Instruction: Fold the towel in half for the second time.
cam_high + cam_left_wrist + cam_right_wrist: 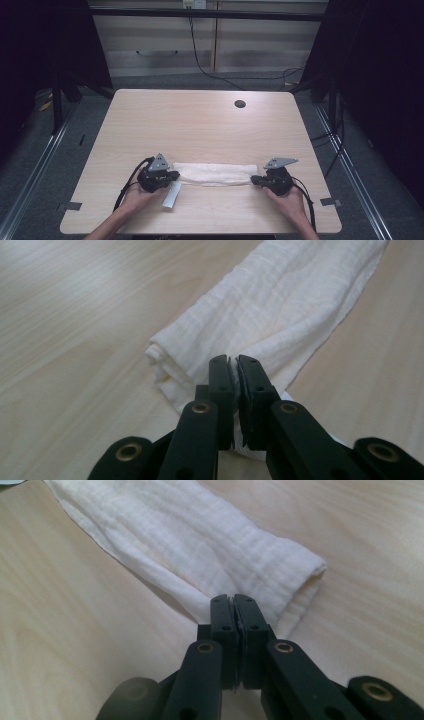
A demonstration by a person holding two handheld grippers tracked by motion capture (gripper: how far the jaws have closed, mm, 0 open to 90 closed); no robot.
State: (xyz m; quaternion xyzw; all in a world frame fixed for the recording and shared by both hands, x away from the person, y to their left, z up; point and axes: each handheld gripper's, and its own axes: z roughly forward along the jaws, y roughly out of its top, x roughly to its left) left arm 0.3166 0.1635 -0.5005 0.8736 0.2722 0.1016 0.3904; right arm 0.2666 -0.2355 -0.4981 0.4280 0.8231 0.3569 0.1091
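A cream-white cloth (215,174), folded into a long narrow band, lies across the near part of the wooden table (200,125). My left gripper (172,176) is shut on the cloth's left end, with fabric pinched between its jaws (233,362). My right gripper (254,179) is shut on the right end, and a thin edge of cloth (210,545) shows between its closed jaws (233,600). The band (280,305) stretches flat between the two grippers. A hand holds each gripper near the table's front edge.
A pale strip or label (172,195) lies on the table just below the left gripper. A round cable hole (240,104) sits at the far right of the tabletop. Tape marks (73,205) sit at the table's front corners. Cables trail on the floor behind.
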